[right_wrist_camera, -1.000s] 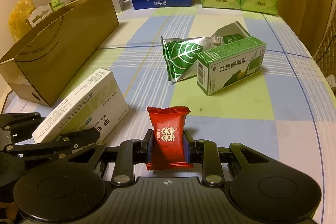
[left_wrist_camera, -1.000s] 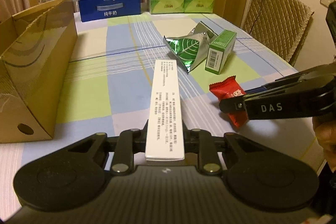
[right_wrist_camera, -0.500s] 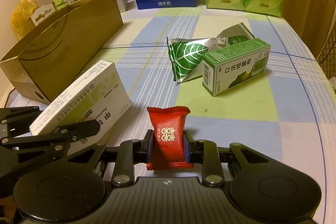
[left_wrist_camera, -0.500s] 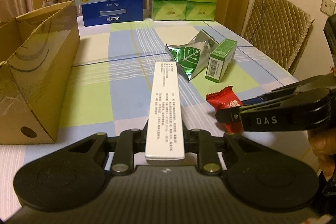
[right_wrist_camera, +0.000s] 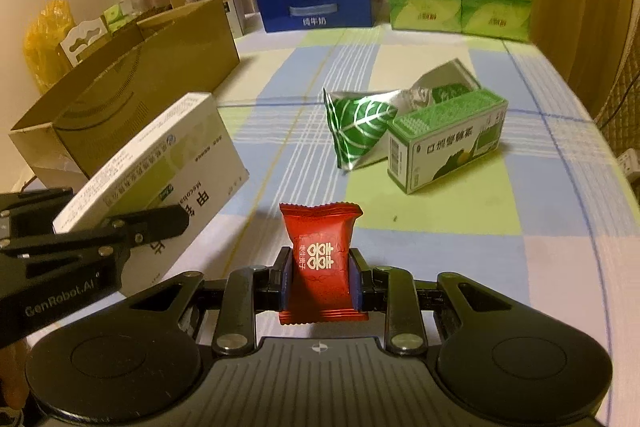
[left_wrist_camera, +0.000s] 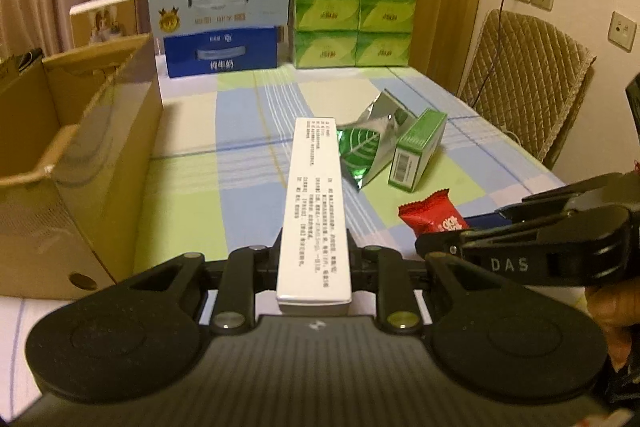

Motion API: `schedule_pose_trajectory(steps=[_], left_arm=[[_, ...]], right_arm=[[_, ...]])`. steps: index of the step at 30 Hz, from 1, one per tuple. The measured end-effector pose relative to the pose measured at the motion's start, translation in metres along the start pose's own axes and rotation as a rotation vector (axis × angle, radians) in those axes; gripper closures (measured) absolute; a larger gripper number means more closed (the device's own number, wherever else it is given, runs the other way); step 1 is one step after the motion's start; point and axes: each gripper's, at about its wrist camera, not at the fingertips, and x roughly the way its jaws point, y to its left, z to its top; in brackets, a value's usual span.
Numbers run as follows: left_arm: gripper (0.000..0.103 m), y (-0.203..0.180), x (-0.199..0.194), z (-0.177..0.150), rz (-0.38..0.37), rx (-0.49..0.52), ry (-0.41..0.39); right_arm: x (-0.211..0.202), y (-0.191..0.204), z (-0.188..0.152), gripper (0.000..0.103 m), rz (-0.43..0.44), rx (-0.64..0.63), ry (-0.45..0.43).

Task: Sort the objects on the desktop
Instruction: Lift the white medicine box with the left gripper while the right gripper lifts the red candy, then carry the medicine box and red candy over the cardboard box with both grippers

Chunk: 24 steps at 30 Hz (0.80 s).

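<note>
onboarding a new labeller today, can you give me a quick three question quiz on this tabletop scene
1. True or false: the left gripper has its jaws shut on the white box.
2. What does the right gripper hold? A) the green box B) the red candy packet C) the foil leaf pouch
3. Fill in: the green box lies on the checked tablecloth right beside the ____.

Key
1. True.
2. B, the red candy packet.
3. The foil leaf pouch, which it touches. The open cardboard box stands apart at the table's left.
</note>
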Motion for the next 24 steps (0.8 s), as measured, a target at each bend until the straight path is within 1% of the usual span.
schedule_pose_trajectory(steps=[6,12,18,24], left_arm=[[0.084,0.001,-0.028,0.009,0.015,-0.015,-0.020],[0.084,0.009,-0.058,0.022,0.042,-0.029,-0.050],[0.084,0.022,-0.088,0.038,0.082,-0.028,-0.086],[0.084,0.052,-0.117,0.054,0.132,-0.029,-0.124]], right_arm=[[-0.025,0.016,0.003,0.078,0.001,-0.024,-0.029],[-0.049,0.033,0.014,0.078,0.010,-0.055,-0.072],[-0.069,0.053,0.033,0.078,0.059,-0.072,-0.111],[-0.075,0.086,0.061,0.078,0.106,-0.129,-0.153]])
